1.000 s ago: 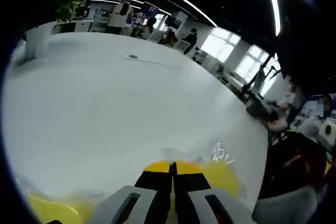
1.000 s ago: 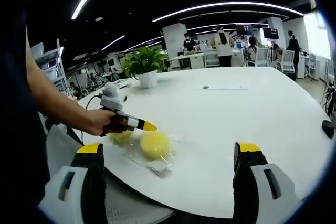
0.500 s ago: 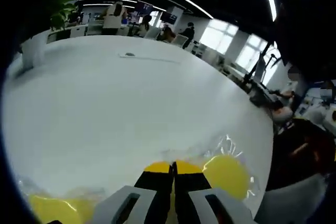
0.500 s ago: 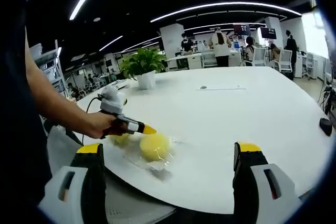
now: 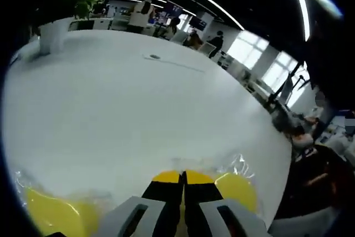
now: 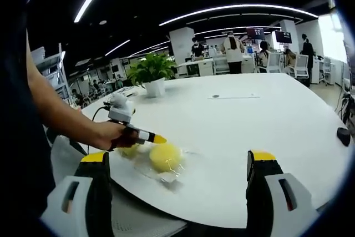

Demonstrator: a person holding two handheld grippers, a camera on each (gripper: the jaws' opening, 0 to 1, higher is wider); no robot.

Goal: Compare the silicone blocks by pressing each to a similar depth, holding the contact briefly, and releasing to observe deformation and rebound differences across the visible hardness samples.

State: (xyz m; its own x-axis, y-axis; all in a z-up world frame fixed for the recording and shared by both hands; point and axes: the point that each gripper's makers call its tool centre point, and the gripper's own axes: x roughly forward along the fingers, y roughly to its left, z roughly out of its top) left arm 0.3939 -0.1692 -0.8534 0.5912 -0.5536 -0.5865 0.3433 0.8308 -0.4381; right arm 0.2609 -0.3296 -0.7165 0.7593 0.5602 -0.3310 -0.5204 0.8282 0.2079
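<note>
The left tool, jaws pressed together, hovers between two yellow silicone blocks in clear wrap on the white surface: a left block and a right block. The right tool hangs spread, well back at the near edge. To do well, the left tool should drop squarely onto one block's centre, stop at a set depth, hold, then lift straight.

left gripper: jaws closed, held in hand | right gripper: jaws wide apart
</note>
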